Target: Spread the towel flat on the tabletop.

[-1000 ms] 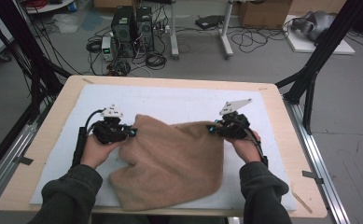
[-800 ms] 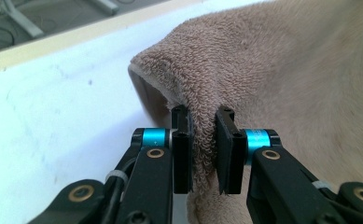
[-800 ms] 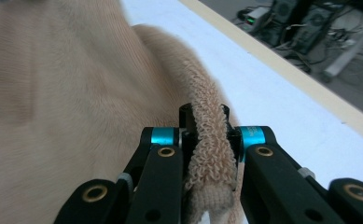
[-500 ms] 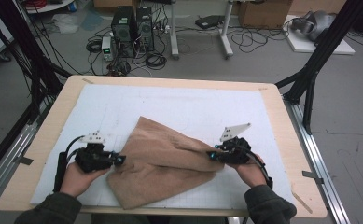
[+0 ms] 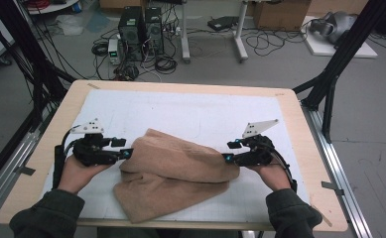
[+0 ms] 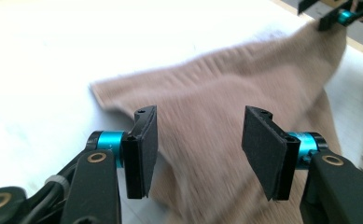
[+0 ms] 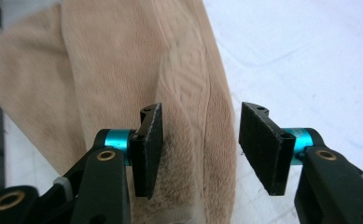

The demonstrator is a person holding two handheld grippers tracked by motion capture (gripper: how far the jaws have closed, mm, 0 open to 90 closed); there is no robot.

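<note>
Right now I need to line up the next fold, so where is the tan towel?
In the high view the tan towel lies folded on the white mat, near the table's front edge, between the left gripper and right gripper.

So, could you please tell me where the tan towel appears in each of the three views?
High view: the tan towel lies folded at the table's near centre, between both grippers.
Left gripper view: towel runs from lower centre to upper right.
Right gripper view: towel fills the left and centre.
Shared landmark: the white mat under it.
</note>
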